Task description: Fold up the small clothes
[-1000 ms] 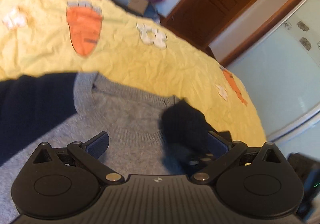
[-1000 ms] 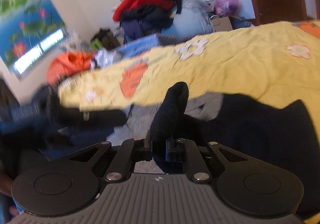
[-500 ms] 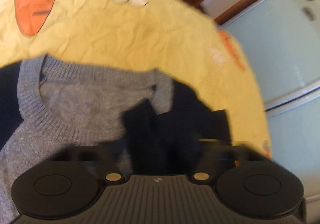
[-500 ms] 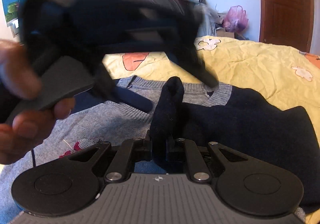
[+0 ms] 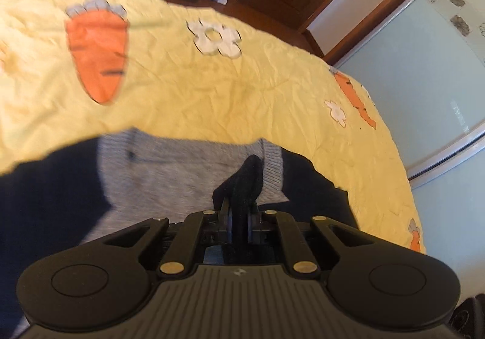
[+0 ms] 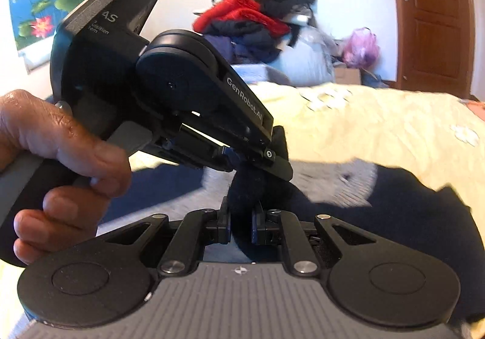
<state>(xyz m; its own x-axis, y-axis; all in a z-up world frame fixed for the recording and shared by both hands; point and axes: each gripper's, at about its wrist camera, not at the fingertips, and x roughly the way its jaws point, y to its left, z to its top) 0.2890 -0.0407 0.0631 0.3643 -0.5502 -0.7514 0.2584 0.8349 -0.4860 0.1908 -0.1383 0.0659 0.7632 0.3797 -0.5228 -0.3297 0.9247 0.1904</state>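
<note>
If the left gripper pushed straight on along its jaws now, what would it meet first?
Beyond the dark sleeve it is shut on, the left gripper would probably meet the grey sweater, then the yellow bedspread; depth unclear.

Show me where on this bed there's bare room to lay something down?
The yellow bedspread lies bare beyond the sweater's grey collar, between the orange carrot print and the white flower print, and on toward the bed's right edge. Nearer, it's crowded: the grey and navy sweater covers the bed, with both grippers pinching its dark fabric.
</note>
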